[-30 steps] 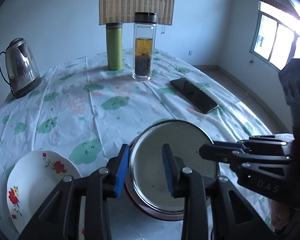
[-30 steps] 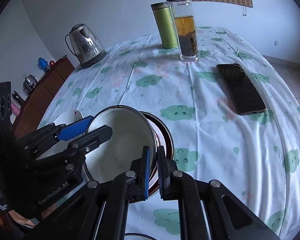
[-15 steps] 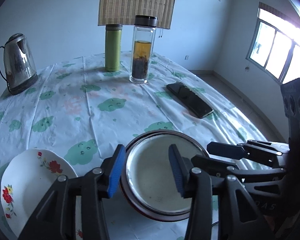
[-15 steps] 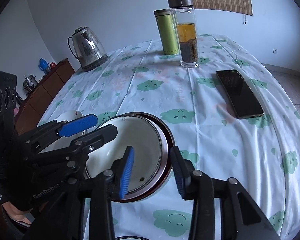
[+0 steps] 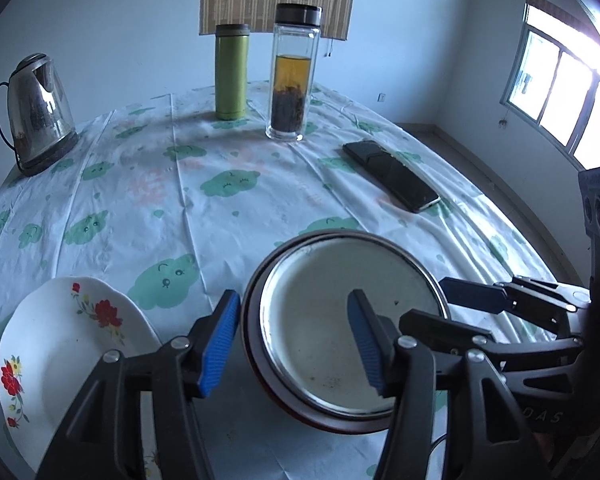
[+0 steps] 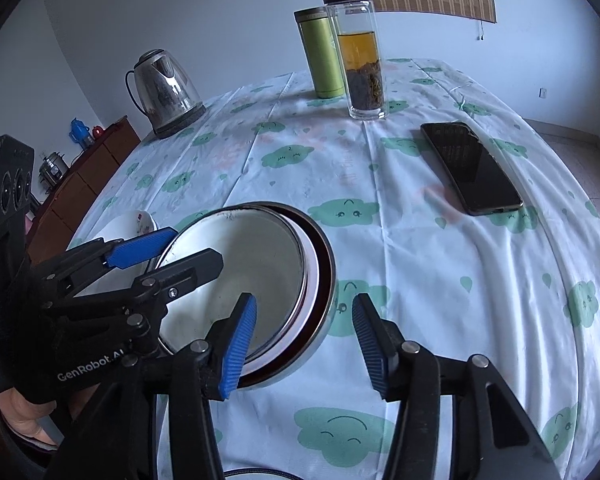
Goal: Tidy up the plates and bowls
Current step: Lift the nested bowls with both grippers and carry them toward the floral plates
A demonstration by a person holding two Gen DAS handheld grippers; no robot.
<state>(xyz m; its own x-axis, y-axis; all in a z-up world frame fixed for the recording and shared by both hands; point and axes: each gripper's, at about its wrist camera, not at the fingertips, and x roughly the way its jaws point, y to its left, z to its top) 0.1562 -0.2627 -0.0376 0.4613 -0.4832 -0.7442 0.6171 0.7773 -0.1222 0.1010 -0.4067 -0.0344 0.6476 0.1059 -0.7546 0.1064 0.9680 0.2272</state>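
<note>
Bowl sits nested in dish; my left gripper and right gripper gape, plate at 9 o'clock.

Both wrist views look forward and down across the table from close above the nested bowls, one from the left, one from the right. Both share the kettle and bottles toward 12 o'clock.
</note>
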